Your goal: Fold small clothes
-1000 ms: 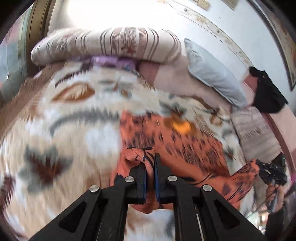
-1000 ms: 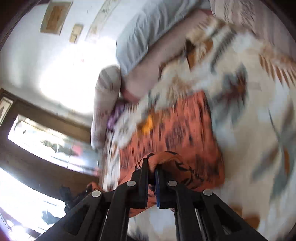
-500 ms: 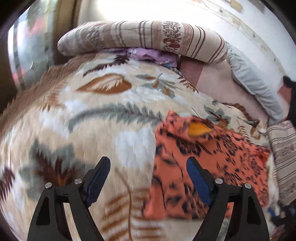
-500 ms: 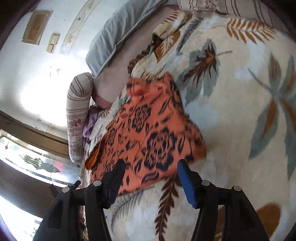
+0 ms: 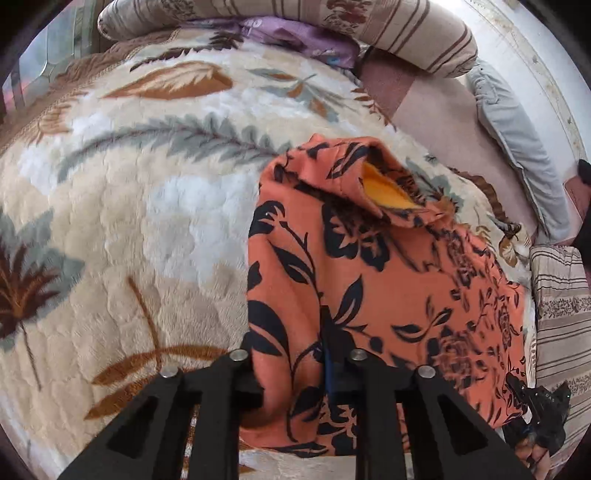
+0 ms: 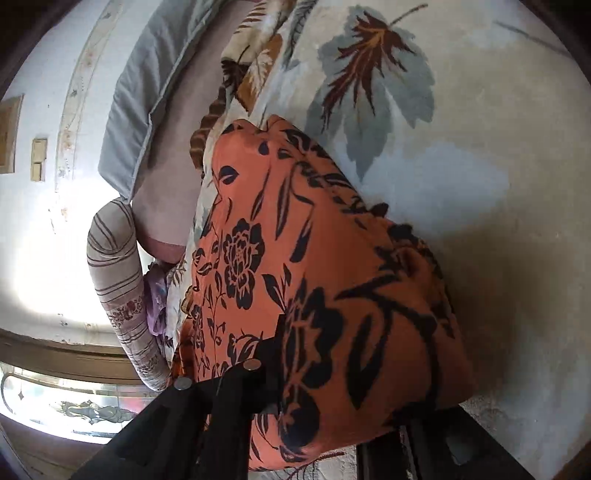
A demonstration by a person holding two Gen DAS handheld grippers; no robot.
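Fingers closing on garment edge

The garment at the centre of the frame was orange with black flowers, stems and leaves, and showed a plain yellow lining inside its opening. The blanket filling the left of the frame was cream and white, patterned with grey-green fern fronds and brown and rust leaves. Along the top edge the bolster was beige with brown stripes and a dark red floral band; a purple cloth lay under it. The pillow at upper right was plain pale grey. The left gripper was black.
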